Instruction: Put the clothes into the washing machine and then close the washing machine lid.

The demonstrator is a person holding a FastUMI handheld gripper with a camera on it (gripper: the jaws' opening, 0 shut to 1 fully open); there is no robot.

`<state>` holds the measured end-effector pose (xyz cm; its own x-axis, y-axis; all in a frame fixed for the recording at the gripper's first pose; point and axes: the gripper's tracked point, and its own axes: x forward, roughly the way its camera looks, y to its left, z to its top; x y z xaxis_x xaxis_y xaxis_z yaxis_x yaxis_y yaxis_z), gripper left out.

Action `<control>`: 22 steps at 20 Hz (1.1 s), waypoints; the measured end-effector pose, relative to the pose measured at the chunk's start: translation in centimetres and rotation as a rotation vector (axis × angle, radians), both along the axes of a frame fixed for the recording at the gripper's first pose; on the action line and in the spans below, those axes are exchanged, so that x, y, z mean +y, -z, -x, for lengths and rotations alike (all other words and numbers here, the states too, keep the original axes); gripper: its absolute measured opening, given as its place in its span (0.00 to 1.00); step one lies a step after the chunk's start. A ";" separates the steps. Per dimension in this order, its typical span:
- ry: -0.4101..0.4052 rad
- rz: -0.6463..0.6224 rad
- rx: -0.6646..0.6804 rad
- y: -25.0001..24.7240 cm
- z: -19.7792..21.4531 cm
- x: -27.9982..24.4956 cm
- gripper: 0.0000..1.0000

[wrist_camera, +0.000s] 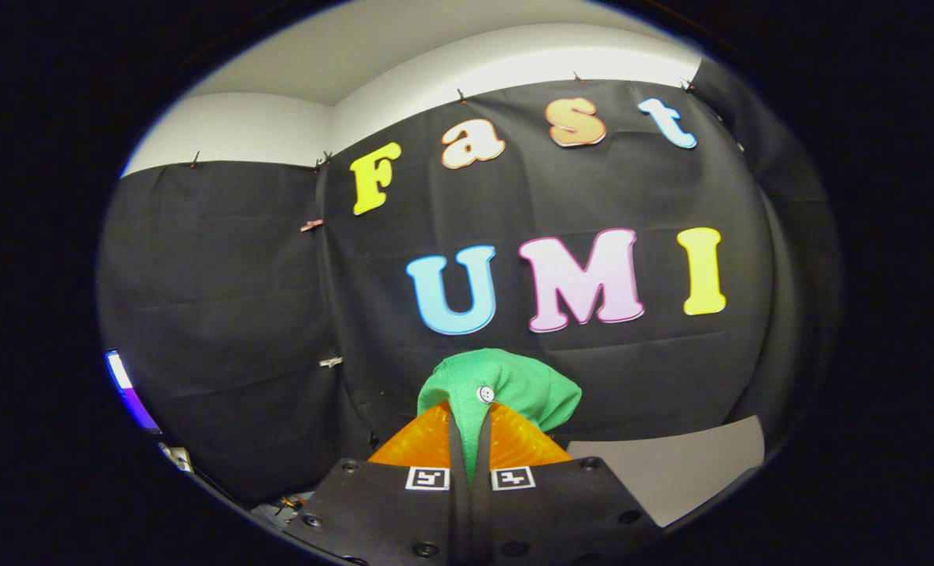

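Now the gripper point(469, 436) pinches one green garment point(514, 389).

A pale grey, flat, smooth surface point(675, 472) shows in the lower right of the frame, just right of the fingers and below the black cloth wall; what kind of furniture it is cannot be told. The gripper point(469, 413) pinches a green button-bearing cloth garment point(522, 385) between both fingers, above that surface, not resting on it.
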<state>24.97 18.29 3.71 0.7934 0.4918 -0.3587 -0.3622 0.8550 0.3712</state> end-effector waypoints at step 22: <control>-0.283 0.182 0.581 33.8 -0.7 11.5 0.05</control>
